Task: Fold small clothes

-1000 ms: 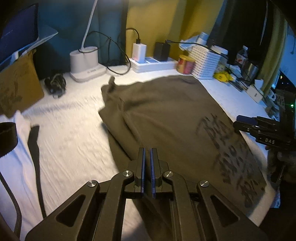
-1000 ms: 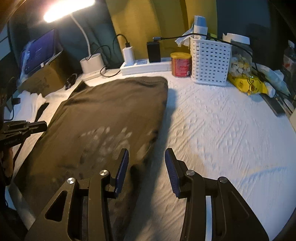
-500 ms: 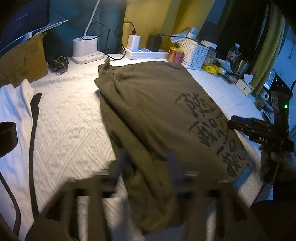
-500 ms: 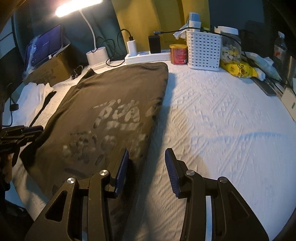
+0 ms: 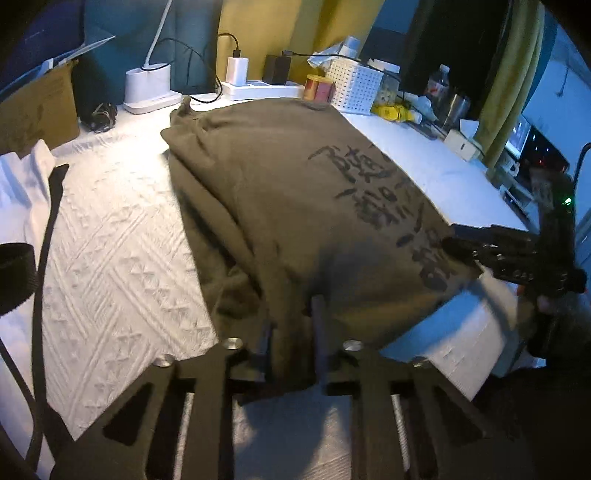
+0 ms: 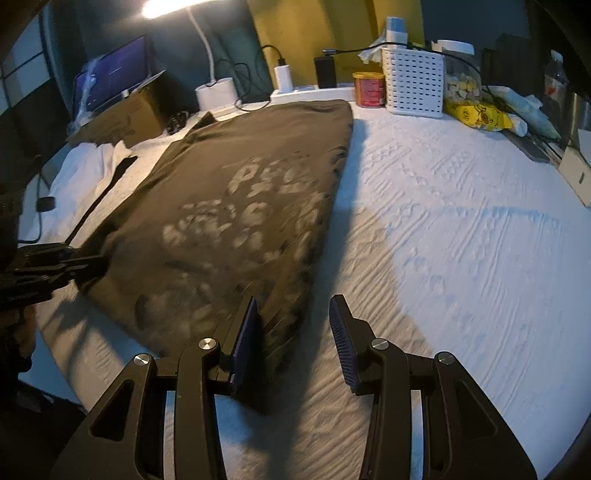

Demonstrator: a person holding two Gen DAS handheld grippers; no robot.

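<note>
Nearest in the left wrist view, the left gripper (image 5: 291,332) sat low at the near edge of the olive T-shirt (image 5: 295,192); its fingers stood apart with a bunched fold of the shirt's hem lying between them, blurred, so whether the pads actually bit the cloth I could not tell. In the right wrist view the right gripper (image 6: 293,332) was spread wide, its ribbed blue pads (image 6: 341,334) clear of one another; the shirt's near right corner lay between and just under the fingers, not pinched. The T-shirt (image 6: 236,206) was stretched flat down the white textured bedspread (image 6: 443,229), pale print facing up, collar end toward the far clutter. Off to the left lay a white garment (image 5: 26,192) with a black strap (image 5: 48,229) across it. Beyond the shirt stood a red tin (image 6: 368,89) beside a white perforated basket (image 6: 413,86), then a yellow packet (image 6: 476,115); a white power strip (image 6: 310,94) carried chargers; a lamp base (image 6: 216,96) rose to a lit head (image 6: 173,4); a laptop (image 6: 114,79) rested on a cardboard box (image 6: 122,120) far left.
</note>
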